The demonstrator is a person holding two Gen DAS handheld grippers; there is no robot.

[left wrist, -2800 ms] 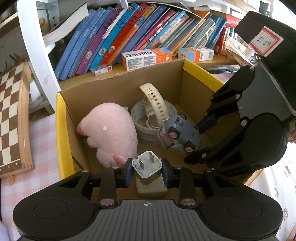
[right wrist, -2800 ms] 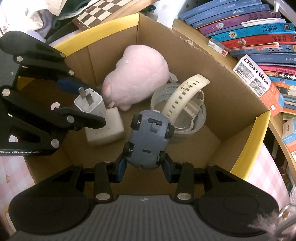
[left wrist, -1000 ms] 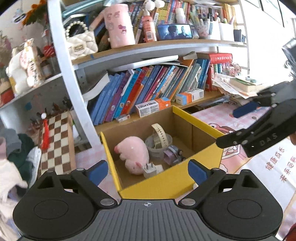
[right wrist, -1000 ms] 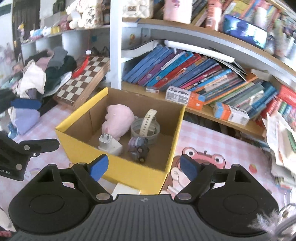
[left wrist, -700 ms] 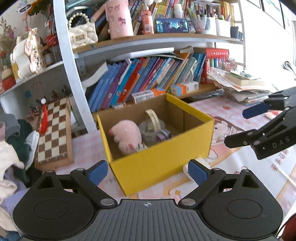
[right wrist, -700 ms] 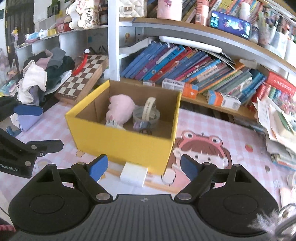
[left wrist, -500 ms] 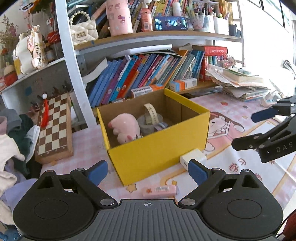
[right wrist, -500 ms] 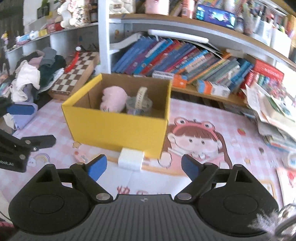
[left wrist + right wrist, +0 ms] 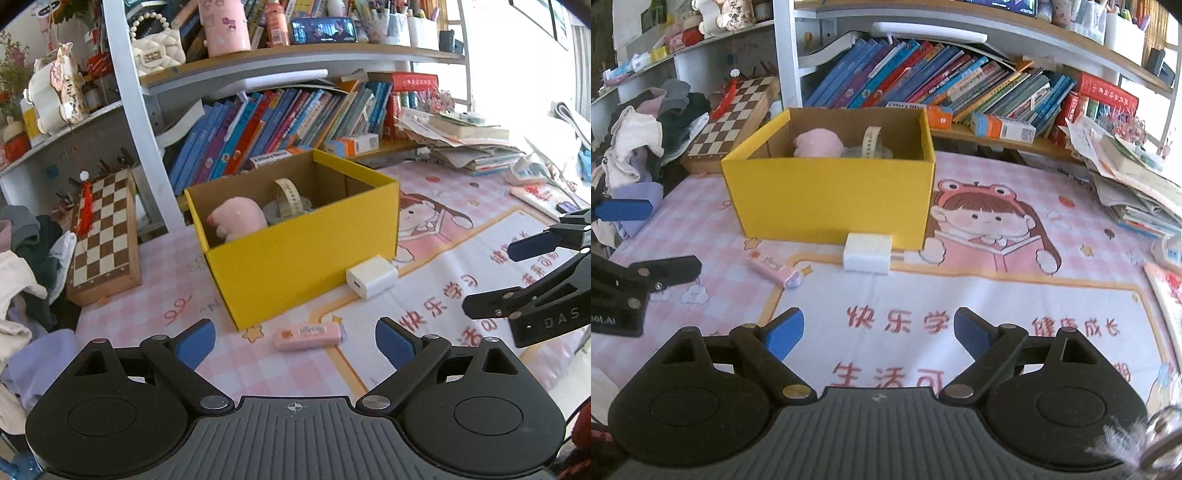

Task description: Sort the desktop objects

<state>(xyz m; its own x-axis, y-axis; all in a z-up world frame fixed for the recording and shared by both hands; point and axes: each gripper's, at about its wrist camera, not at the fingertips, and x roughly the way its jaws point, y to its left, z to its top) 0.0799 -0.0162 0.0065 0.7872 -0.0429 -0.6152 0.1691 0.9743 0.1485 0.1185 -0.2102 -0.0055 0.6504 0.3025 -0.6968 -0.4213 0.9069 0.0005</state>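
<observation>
Both the left gripper (image 9: 295, 338) and the right gripper (image 9: 877, 332) are released and hold nothing. The yellow box (image 9: 834, 195) contains a pink plush (image 9: 818, 144) and a watch strap (image 9: 870, 142). A white charger (image 9: 866, 253) touches the box's near wall; a pink eraser (image 9: 772, 267) lies left of it on the mat (image 9: 960, 295).

Risks:
- Closing on the charger may trap it against the box wall and push the box.
- The low, flat eraser may slide from the fingers.

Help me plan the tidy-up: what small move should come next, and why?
Probably lower the open left gripper onto the pink eraser. It lies on the mat right ahead of those fingers, outside the yellow box, and both grippers are empty; the white charger can follow.
</observation>
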